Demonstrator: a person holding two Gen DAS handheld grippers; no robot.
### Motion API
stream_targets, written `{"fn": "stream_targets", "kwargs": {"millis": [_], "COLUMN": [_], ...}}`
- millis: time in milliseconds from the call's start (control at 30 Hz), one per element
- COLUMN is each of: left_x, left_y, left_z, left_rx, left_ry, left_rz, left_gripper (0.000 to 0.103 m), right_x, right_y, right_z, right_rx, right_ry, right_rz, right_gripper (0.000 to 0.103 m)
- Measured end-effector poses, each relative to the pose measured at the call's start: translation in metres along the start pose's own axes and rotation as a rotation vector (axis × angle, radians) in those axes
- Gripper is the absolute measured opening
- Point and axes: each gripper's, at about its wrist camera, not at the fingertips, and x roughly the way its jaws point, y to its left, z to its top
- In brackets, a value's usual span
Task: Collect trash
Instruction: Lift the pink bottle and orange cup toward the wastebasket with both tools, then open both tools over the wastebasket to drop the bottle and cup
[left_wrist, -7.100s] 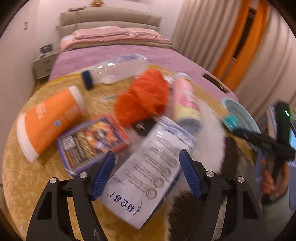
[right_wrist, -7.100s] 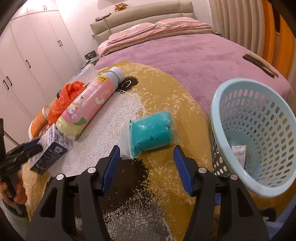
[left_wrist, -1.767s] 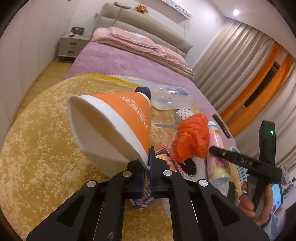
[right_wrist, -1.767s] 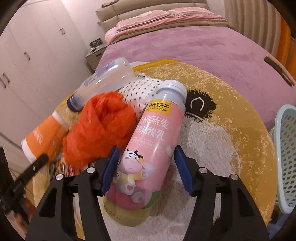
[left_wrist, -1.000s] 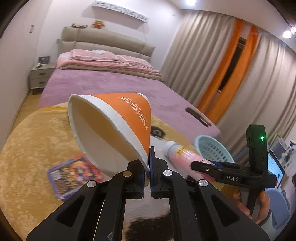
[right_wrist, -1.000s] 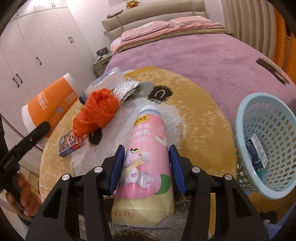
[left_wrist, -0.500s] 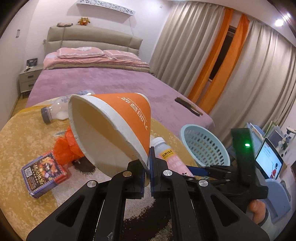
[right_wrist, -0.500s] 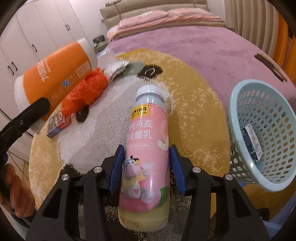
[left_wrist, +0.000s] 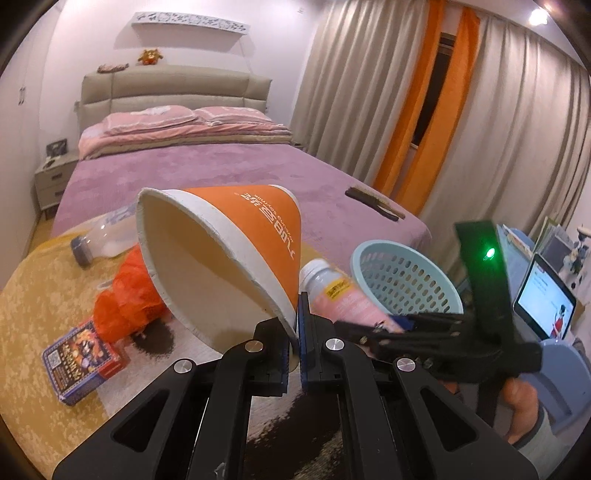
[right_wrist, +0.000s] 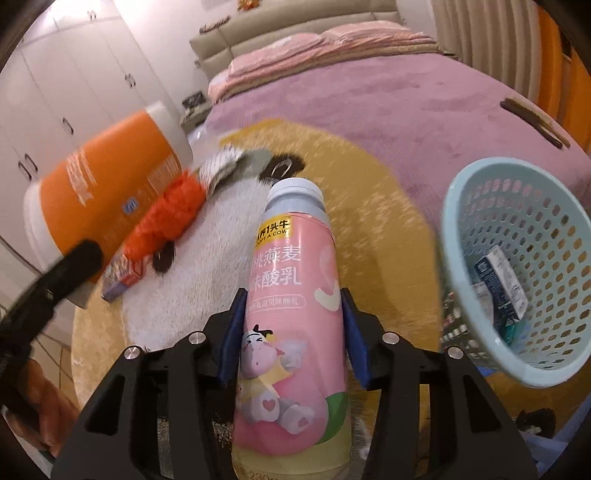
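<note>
My left gripper (left_wrist: 294, 334) is shut on the rim of an orange paper cup (left_wrist: 229, 254) and holds it in the air; the cup also shows in the right wrist view (right_wrist: 107, 184). My right gripper (right_wrist: 291, 332) is shut on a pink yogurt bottle (right_wrist: 295, 325), held above the rug; the bottle also shows in the left wrist view (left_wrist: 340, 299). The light blue basket (right_wrist: 513, 258) is at the right, with a small carton (right_wrist: 500, 284) inside; it also shows in the left wrist view (left_wrist: 402, 280).
On the round yellow rug (left_wrist: 40, 295) lie an orange plastic bag (left_wrist: 122, 299), a small printed box (left_wrist: 83, 360), a clear bottle (left_wrist: 99, 240) and a dotted wrapper (right_wrist: 221, 166). A purple bed (left_wrist: 207, 162) is behind. A laptop (left_wrist: 543, 302) stands at right.
Both grippers have carried the cup and the bottle further toward the basket, which now looks nearer in both views. Both grips are unchanged.
</note>
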Motion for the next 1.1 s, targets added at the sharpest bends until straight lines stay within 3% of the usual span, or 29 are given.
{"fn": "stream_targets", "kwargs": {"millis": [267,533,767,1100], "left_x": [0.021,0.064,0.11,0.176], "left_y": [-0.047,-0.105,-0.139,-0.162], "left_z": [0.011,0.025,0.035,0.033], "left_rx": [0.083,0.165,0.182,0.163], "left_ry": [0.004,0.035,0.084,0.184], "left_rz": [-0.036,-0.112,-0.171,-0.195], "left_gripper": [0.002,0.002,0.002,0.002], "right_x": [-0.054,-0.096,-0.105,-0.092], "right_y": [-0.05,-0.122,-0.176,-0.239], "right_z": [0.012,0.022,0.023,0.017], "right_rx": [0.09,0.202,0.283,0.409], "right_ry": [-0.123,-0.215,-0.254,-0.257], "right_rz": [-0.019,-0.102,-0.21,-0.263], "right_gripper": [0.045,0.045,0.045,0.045]}}
